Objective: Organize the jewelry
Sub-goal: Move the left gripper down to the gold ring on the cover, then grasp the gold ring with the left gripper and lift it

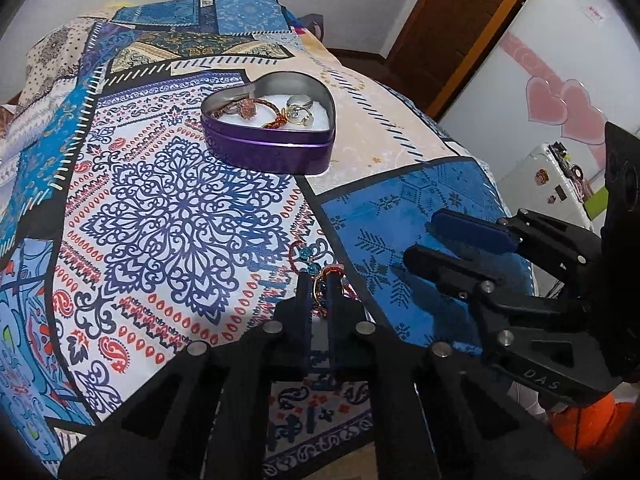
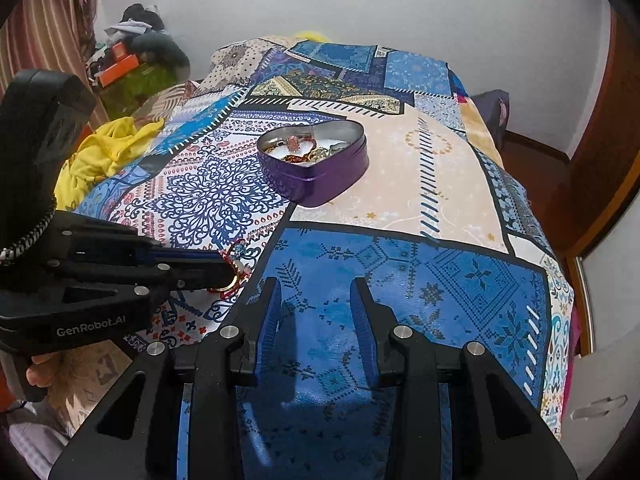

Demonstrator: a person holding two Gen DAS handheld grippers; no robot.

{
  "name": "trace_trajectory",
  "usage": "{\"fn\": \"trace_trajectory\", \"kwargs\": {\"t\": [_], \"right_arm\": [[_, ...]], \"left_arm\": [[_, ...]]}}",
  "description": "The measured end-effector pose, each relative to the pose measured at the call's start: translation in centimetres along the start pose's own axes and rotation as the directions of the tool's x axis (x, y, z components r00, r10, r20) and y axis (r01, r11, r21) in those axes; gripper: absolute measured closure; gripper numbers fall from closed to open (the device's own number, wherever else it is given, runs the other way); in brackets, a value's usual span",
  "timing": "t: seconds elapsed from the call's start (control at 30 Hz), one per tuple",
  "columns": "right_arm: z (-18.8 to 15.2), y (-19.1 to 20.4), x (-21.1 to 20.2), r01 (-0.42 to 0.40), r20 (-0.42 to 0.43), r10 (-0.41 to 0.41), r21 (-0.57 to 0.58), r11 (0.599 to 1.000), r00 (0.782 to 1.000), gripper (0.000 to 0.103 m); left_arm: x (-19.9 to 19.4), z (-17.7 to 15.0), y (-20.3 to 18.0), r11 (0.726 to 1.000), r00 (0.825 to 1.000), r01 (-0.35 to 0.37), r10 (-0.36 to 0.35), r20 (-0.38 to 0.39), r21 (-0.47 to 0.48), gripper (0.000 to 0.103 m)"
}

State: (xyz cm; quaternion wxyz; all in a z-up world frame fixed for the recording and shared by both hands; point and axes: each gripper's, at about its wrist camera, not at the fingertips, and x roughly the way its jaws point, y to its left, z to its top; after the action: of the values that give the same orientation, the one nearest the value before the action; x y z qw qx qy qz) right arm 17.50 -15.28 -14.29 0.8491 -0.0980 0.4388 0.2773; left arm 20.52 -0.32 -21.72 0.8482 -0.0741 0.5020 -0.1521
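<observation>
A purple heart-shaped tin (image 1: 276, 152) stands open on the patterned cloth and holds several rings and bracelets; it also shows in the right wrist view (image 2: 320, 184). My left gripper (image 1: 318, 280) is shut on a red beaded bracelet with teal stones (image 1: 310, 258), low over the cloth in front of the tin. The same bracelet (image 2: 234, 264) shows at its fingertips in the right wrist view. My right gripper (image 2: 316, 292) is open and empty over the blue patch, just right of the left one; it also shows in the left wrist view (image 1: 424, 240).
The patchwork cloth (image 2: 440, 184) covers a raised surface whose right edge drops off near a wooden door frame (image 2: 600, 160). Yellow fabric (image 2: 100, 156) and clutter lie at the far left. A white cabinet with pink hearts (image 1: 560, 100) stands at the right.
</observation>
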Motion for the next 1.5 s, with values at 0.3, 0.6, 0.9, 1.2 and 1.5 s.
{"fn": "trace_trajectory", "kwargs": {"t": [0.3, 0.6, 0.9, 1.2, 1.5], "right_arm": [[0.3, 0.5, -0.2, -0.005, 0.004, 0.005, -0.009, 1.000, 1.000, 0.070], [0.7, 2.3, 0.4, -0.019, -0.014, 0.018, -0.049, 0.999, 1.000, 0.071], [1.2, 3.4, 0.8, -0.023, -0.021, 0.022, -0.076, 0.997, 1.000, 0.071], [1.1, 3.5, 0.9, -0.023, -0.021, 0.021, -0.075, 0.997, 1.000, 0.071], [0.8, 2.8, 0.6, -0.023, -0.017, 0.022, -0.052, 0.998, 1.000, 0.071]], "left_arm": [[-2.7, 0.0, 0.3, 1.000, 0.997, -0.023, 0.022, 0.068, 0.008, 0.098], [-4.2, -1.0, 2.0, 0.997, 0.993, -0.083, 0.082, 0.082, 0.009, 0.098], [-5.1, -2.6, 3.0, 0.992, 0.990, -0.123, 0.121, 0.071, 0.026, 0.090], [-4.2, -3.3, 2.5, 0.994, 0.995, -0.100, 0.099, 0.031, 0.043, 0.066], [-2.4, -3.3, 1.2, 0.982, 0.987, -0.160, 0.158, 0.024, 0.103, 0.063]]}}
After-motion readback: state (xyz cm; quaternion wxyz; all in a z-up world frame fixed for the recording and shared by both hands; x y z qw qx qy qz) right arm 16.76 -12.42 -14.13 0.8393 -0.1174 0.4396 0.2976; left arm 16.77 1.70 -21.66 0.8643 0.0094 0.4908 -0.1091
